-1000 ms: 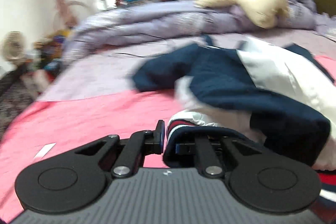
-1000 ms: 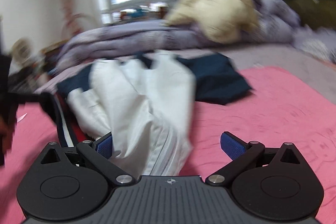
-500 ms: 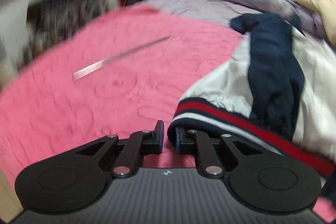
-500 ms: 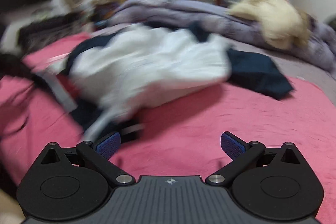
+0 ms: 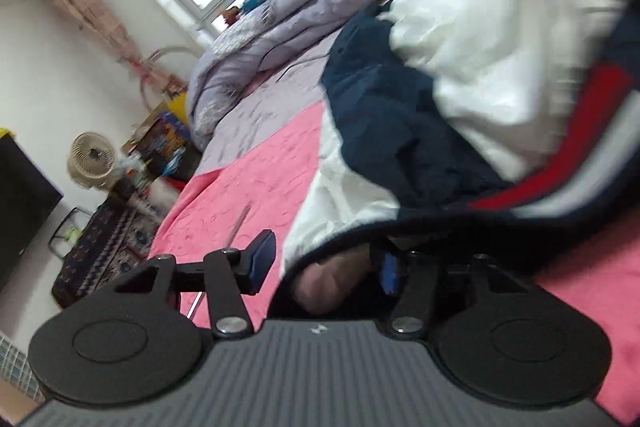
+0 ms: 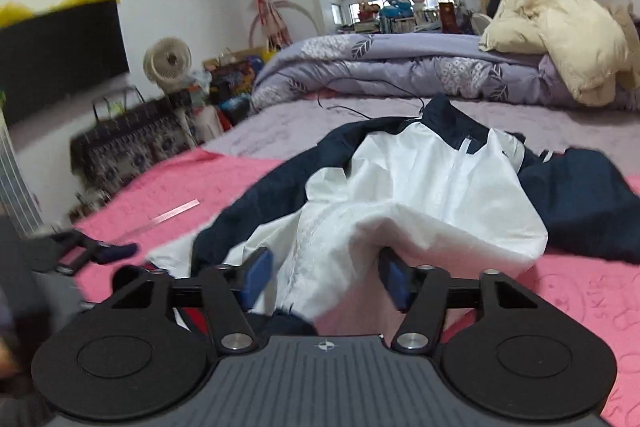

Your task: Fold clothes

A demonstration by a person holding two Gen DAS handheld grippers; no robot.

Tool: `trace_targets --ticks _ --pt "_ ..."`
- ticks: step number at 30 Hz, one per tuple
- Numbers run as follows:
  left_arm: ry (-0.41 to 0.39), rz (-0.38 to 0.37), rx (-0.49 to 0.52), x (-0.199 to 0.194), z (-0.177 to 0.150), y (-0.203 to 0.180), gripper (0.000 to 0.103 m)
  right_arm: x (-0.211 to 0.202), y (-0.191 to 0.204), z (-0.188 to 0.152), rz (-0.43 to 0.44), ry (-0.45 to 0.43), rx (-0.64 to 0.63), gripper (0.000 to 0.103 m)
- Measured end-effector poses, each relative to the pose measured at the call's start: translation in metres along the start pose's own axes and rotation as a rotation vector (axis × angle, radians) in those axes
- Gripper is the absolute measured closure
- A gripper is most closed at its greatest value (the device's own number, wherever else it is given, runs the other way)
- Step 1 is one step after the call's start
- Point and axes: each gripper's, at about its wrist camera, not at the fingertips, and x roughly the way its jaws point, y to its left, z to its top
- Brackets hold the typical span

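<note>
Lying crumpled on the pink blanket (image 6: 580, 291): jacket (image 6: 420, 195), collar pointing toward the window. Opening beside its striped hem, left gripper (image 5: 326, 267); closing around white fabric, not yet pinching, right gripper (image 6: 326, 281).

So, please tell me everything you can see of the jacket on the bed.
The jacket is white and navy, of thin, crinkly cloth, with a navy stand-up collar, a white front zip and a hem banded in navy, red and white. It lies crumpled, front up, on the pink cover, collar toward the window. The right tool is closing with a white fold between its pads; the left tool is opening, the hem's edge still between them.
</note>
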Motion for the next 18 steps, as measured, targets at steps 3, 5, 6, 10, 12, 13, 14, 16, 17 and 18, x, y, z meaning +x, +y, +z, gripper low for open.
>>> trace_targets --ticks 3,5,6,10,12,13,14,16,17,18 --pt "0.061 -0.052 -0.142 0.028 0.011 0.015 0.078 -0.022 -0.008 -0.025 -0.053 0.013 -0.002 0.019" --pt "0.059 -0.156 -0.321 0.032 0.016 0.041 0.094 -0.038 0.000 -0.054 -0.078 0.026 -0.080 0.010" --pt "0.043 -0.182 -0.381 0.028 0.019 0.051 0.094 -0.045 0.007 -0.068 -0.083 0.034 -0.132 0.009" --pt "-0.015 -0.231 -0.544 0.009 0.028 0.084 0.094 -0.041 0.060 -0.109 -0.143 0.028 -0.353 0.009" --pt "-0.037 -0.249 -0.632 -0.003 0.027 0.104 0.094 -0.026 0.078 -0.116 -0.246 0.005 -0.402 0.013" --pt "-0.051 -0.260 -0.683 -0.009 0.025 0.117 0.094 -0.016 0.073 -0.112 -0.295 0.009 -0.355 0.019" --pt "-0.061 -0.267 -0.737 -0.012 0.023 0.131 0.094 -0.005 0.068 -0.107 -0.345 0.013 -0.307 0.030" --pt "-0.077 -0.273 -0.823 -0.020 0.015 0.156 0.091 0.004 0.045 -0.095 -0.416 0.037 -0.162 0.069" --pt "-0.084 -0.270 -0.861 -0.022 0.011 0.169 0.086 0.001 0.030 -0.088 -0.443 0.035 -0.091 0.075" --pt "-0.072 -0.286 -0.879 -0.022 0.005 0.173 0.085 -0.009 0.015 -0.079 -0.470 0.001 -0.037 0.075"
